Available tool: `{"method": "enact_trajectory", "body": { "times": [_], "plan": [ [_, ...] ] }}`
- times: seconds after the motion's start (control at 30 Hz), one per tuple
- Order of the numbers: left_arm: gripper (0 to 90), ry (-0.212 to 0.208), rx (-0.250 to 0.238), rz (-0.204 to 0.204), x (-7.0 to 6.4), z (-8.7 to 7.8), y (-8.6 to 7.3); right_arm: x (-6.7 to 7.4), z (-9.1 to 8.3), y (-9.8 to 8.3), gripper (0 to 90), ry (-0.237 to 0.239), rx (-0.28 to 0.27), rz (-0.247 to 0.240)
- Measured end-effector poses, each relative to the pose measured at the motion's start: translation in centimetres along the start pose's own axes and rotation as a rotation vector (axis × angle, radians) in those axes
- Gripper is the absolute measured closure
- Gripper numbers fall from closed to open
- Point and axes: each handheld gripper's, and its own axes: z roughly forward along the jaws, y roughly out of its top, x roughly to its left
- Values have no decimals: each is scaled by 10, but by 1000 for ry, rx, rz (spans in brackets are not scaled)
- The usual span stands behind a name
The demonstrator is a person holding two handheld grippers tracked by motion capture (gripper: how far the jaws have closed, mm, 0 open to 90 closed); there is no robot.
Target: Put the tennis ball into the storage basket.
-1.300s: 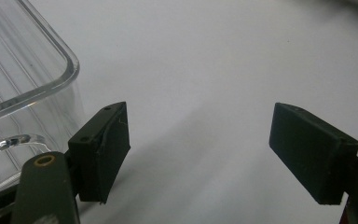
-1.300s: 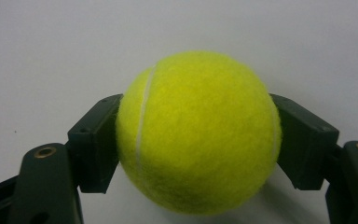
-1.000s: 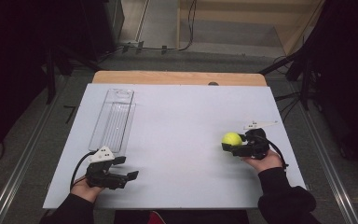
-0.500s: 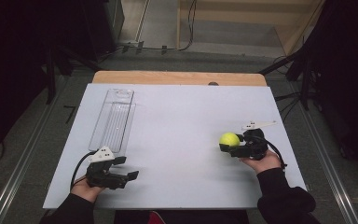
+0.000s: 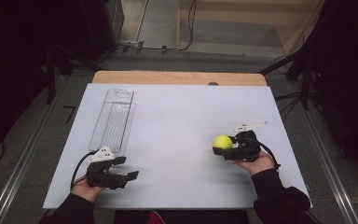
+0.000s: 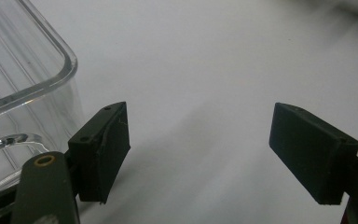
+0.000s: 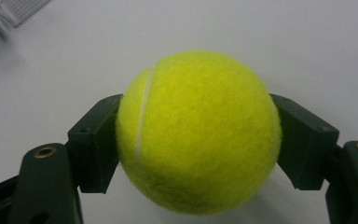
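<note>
Right gripper view puts your fingers clamped on either flank of the tennis ball — it sits squarely between them, low over the white table. Expect it light, springy and fuzzy (good friction), so a hold across the widest part should suit. Your left gripper is spread wide and empty, just beside the clear plastic container — well apart from the ball.

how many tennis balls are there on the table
1. The ball sits right of centre, held between the jaws of the right gripper. None lies in the clear tray at the left, as far as the glare shows.
</note>
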Motion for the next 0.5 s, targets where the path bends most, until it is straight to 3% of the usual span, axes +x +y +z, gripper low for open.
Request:
{"method": "enact_trajectory", "body": {
  "times": [0.5],
  "plan": [
    [208, -3, -4, 7, 0, 0, 0, 11, 11, 6, 231, 37, 17, -17]
  ]
}}
